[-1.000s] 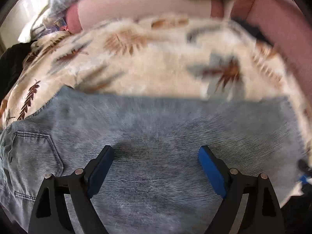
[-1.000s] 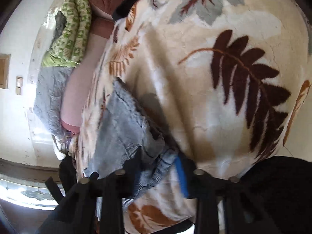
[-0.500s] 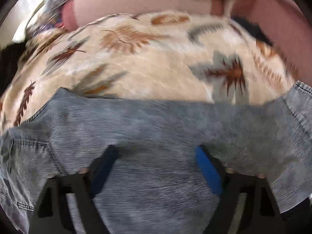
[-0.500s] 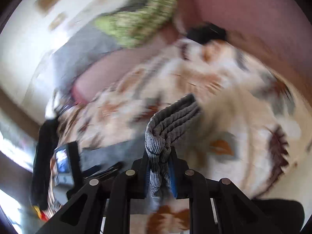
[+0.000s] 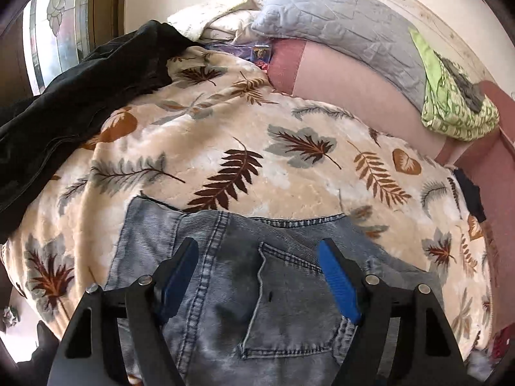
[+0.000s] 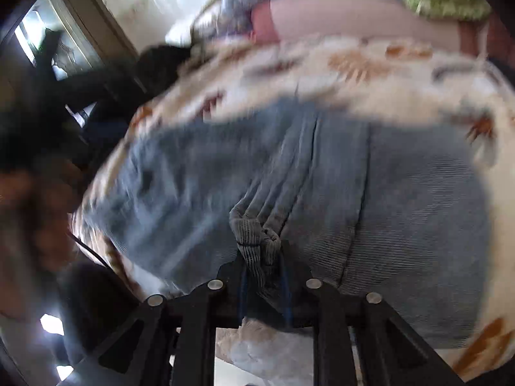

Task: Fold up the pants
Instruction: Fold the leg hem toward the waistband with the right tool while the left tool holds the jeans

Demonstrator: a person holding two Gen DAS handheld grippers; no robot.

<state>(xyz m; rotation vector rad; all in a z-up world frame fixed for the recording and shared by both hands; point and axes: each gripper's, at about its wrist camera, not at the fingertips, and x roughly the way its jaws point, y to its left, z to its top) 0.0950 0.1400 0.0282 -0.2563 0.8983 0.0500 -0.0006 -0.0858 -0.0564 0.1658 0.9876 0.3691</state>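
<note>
Faded blue jeans [image 5: 273, 289] lie on a cream blanket with a leaf print [image 5: 257, 148], back pocket up. My left gripper [image 5: 257, 257] is open just above the jeans, its blue pads either side of the pocket seam, holding nothing. In the blurred right wrist view, the jeans [image 6: 322, 177] spread across the blanket, and my right gripper [image 6: 262, 257] is shut on a bunched hem of them.
A black garment [image 5: 80, 96] is heaped at the blanket's left. A grey pillow [image 5: 338, 22] and a green patterned cloth [image 5: 457, 106] lie on the pink sofa back [image 5: 354, 90]. A window is at the far left.
My right gripper carried the pinched denim hem up and over the rest of the jeans. The left view pulled back, and the jeans now show a pocket and waistband.
</note>
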